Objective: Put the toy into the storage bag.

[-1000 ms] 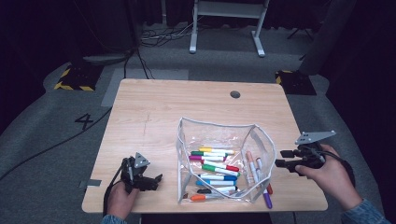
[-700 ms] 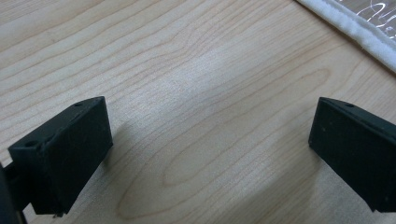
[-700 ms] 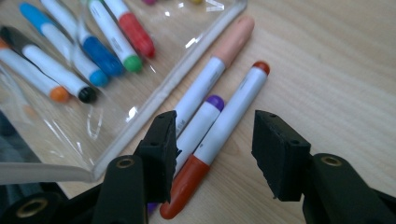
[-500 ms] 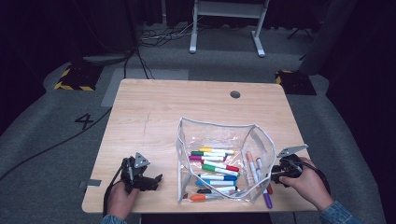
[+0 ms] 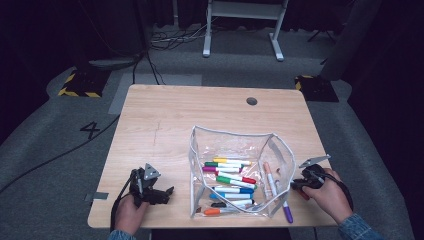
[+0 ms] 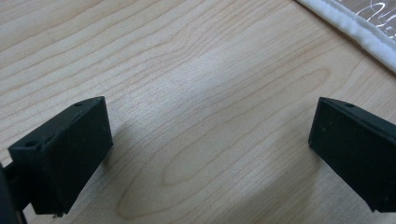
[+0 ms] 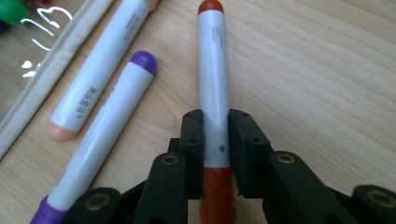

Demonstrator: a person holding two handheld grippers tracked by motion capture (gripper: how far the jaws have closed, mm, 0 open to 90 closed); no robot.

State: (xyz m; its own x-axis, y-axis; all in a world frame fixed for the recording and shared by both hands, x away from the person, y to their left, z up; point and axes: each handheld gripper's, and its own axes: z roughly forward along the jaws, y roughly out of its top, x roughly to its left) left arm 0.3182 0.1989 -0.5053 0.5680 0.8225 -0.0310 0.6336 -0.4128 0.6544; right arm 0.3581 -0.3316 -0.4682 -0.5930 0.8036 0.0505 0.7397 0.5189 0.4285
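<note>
A white marker with dark red ends [image 7: 212, 70] lies on the wooden table [image 5: 175, 125], right of a clear zip pouch [image 5: 274, 150]. My right gripper [image 7: 215, 126] has just been closing and is now shut on that marker's barrel; in the high view it [image 5: 305, 184] sits low at the table's right front. Beside the marker lie a purple-capped marker [image 7: 107, 135] and a peach-capped one [image 7: 100, 65]. My left gripper [image 5: 162, 192] rests at the left front, open, with bare wood between its jaws [image 6: 210, 140].
The pouch holds several coloured markers [image 5: 230, 177] and its white edge [image 6: 345, 28] runs past the left gripper's far right. A round cable hole [image 5: 251, 101] is at the table's back. The table's front and right edges are close to both hands.
The right hand came down from above the table's right edge to the tabletop, and its jaws closed on the dark red marker. The left hand stayed put.
</note>
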